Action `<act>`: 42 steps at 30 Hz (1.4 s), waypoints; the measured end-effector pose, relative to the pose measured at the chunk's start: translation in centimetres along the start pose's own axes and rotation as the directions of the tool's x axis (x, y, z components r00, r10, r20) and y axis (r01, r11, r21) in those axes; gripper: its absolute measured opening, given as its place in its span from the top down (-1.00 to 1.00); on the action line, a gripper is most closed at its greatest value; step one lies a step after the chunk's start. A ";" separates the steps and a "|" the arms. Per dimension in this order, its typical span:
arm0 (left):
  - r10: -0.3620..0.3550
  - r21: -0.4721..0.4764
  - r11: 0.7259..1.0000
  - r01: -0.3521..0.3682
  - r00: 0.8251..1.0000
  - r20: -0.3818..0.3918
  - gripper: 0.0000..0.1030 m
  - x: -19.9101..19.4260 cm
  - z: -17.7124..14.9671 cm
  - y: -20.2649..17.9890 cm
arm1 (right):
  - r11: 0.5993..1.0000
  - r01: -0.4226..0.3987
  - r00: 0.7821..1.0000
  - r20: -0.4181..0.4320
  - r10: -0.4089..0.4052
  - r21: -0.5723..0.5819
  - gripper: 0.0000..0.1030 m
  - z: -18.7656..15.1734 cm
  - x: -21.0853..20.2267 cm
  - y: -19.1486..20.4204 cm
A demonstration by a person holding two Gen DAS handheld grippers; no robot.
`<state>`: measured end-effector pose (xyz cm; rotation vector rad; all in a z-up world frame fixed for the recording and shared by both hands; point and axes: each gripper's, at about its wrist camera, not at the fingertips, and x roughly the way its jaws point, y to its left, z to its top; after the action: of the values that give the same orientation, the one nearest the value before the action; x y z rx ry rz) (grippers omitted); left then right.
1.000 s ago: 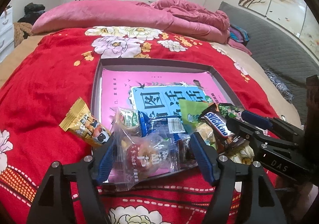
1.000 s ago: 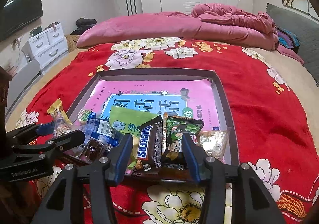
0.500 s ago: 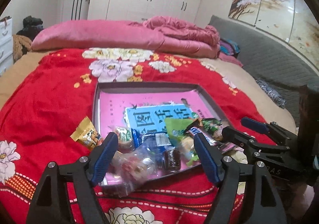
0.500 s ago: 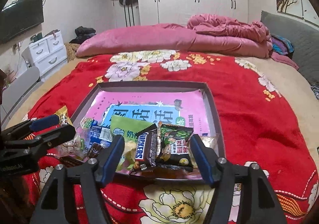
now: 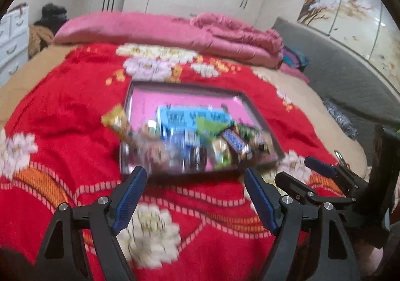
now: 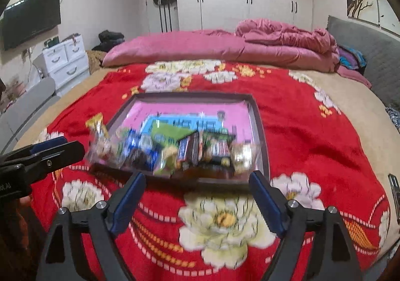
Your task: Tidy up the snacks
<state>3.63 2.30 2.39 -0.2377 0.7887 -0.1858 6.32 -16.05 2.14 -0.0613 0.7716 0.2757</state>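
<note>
We judge the sorting nearly finished: almost all the snacks (image 6: pixel 175 151) sit bunched along the near edge of the shallow tray (image 6: pixel 257 116), which lies on the red floral blanket (image 6: pixel 312 136) of the bed. One piece is left out: a yellow-gold packet (image 6: pixel 96 126) leans at the tray's left rim, and we cannot tell whether it rests on the rim or on the blanket just beside it. Bringing it inside looks like the remaining work, and perhaps spreading the pile, since the far half of the tray is bare.

Inside the tray, over a pink and blue printed lining, we make out a clear crinkly bag at the left, blue wrappers, a green packet (image 6: pixel 170 132), a dark chocolate bar (image 5: pixel 233 140), a green-and-dark packet, and a pale clear-wrapped piece at the right end. Blur hides finer detail.

Our left gripper (image 5: pixel 195 196) hangs over the blanket short of the tray, jaws spread wide with nothing between them. Our right gripper (image 6: pixel 197 201) is likewise over the blanket, its jaws opening, empty, and clear of the snacks.
</note>
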 end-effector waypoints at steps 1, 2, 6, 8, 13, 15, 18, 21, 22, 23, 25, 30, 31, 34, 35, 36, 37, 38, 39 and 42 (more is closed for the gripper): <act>0.006 -0.010 1.000 -0.006 1.000 -0.013 -0.58 -0.1 -0.5 0.1 | 1.000 -0.002 1.000 -0.011 0.002 0.005 -0.73 -0.4 -0.1 0.0; 0.011 -0.024 1.000 -0.012 0.999 -0.040 -0.58 0.1 -1.2 0.2 | 1.000 -0.003 1.000 -0.024 0.003 0.014 -0.76 -0.8 -0.2 0.0; 0.044 -0.036 0.998 -0.048 0.993 -0.108 -0.58 0.5 -2.9 0.6 | 0.999 0.010 0.998 -0.066 -0.008 0.042 -0.80 -2.2 -0.2 -0.4; 0.071 -0.024 0.997 -0.074 0.991 -0.111 -0.58 0.7 -3.2 0.6 | 0.998 0.024 0.997 -0.071 -0.020 0.062 -0.80 -2.4 -0.2 -0.9; 0.087 -0.003 0.996 -0.088 0.989 -0.116 -0.58 1.2 -3.2 0.4 | 0.994 0.052 0.997 -0.062 -0.047 0.092 -0.82 -2.6 -0.8 -1.8; 0.091 0.008 0.996 -0.091 0.989 -0.114 -0.58 1.2 -3.2 0.3 | 0.994 0.057 0.997 -0.063 -0.051 0.094 -0.82 -2.6 -0.9 -2.0; 0.091 0.014 0.996 -0.090 0.989 -0.114 -0.58 1.2 -3.2 0.1 | 0.994 0.063 0.996 -0.062 -0.057 0.093 -0.82 -2.7 -1.2 -2.0; 0.092 0.013 0.996 -0.091 0.990 -0.111 -0.58 1.1 -3.1 0.1 | 0.994 0.066 0.997 -0.057 -0.061 0.090 -0.82 -2.7 -1.4 -1.9; 0.091 0.013 0.996 -0.090 0.989 -0.113 -0.58 1.2 -3.1 0.0 | 0.994 0.066 0.997 -0.056 -0.061 0.088 -0.82 -2.6 -1.4 -1.9; 0.091 0.013 0.996 -0.090 0.989 -0.113 -0.58 1.2 -3.1 0.0 | 0.994 0.066 0.997 -0.055 -0.061 0.087 -0.82 -2.6 -1.5 -1.9; 0.090 0.013 0.996 -0.089 0.990 -0.113 -0.58 1.2 -3.1 0.0 | 0.994 0.063 0.997 -0.050 -0.059 0.085 -0.82 -2.6 -1.5 -1.8; 0.089 0.015 0.996 -0.088 0.990 -0.110 -0.58 1.2 -3.1 0.0 | 0.995 0.055 0.998 -0.044 -0.052 0.080 -0.82 -2.6 -1.7 -1.5; 0.089 0.015 0.996 -0.088 0.990 -0.111 -0.58 1.2 -3.1 -0.1 | 0.995 0.055 0.998 -0.042 -0.052 0.079 -0.82 -2.5 -1.7 -1.5; 0.090 0.014 0.996 -0.089 0.990 -0.110 -0.58 1.2 -3.2 -0.1 | 0.995 0.055 0.998 -0.038 -0.052 0.078 -0.83 -2.5 -1.7 -1.4; 0.089 0.013 0.996 -0.088 0.990 -0.109 -0.58 1.2 -3.2 -0.1 | 0.995 0.054 0.998 -0.039 -0.051 0.078 -0.83 -2.6 -1.7 -1.4; 0.088 0.013 0.996 -0.087 0.990 -0.109 -0.58 1.2 -3.2 -0.1 | 0.995 0.052 0.998 -0.040 -0.049 0.079 -0.83 -2.6 -1.7 -1.4; 0.088 0.013 0.996 -0.087 0.990 -0.109 -0.58 1.2 -3.2 -0.1 | 0.996 0.050 0.998 -0.041 -0.047 0.080 -0.83 -2.6 -1.7 -1.5; 0.088 0.013 0.996 -0.087 0.990 -0.109 -0.58 1.2 -3.2 -0.1 | 0.995 0.051 0.998 -0.043 -0.047 0.081 -0.83 -2.6 -1.7 -1.5; 0.088 0.015 0.996 -0.087 0.990 -0.109 -0.58 1.2 -3.2 -0.1 | 0.995 0.051 0.998 -0.043 -0.048 0.081 -0.83 -2.6 -1.7 -1.5; 0.088 0.014 0.996 -0.087 0.990 -0.114 -0.58 1.3 -3.2 -0.1 | 0.995 0.051 0.998 -0.042 -0.048 0.081 -0.83 -2.6 -1.7 -1.5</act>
<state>2.20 1.46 -0.59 -0.1842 0.9101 -0.1209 3.80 -18.27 1.39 -0.0085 0.8191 0.1960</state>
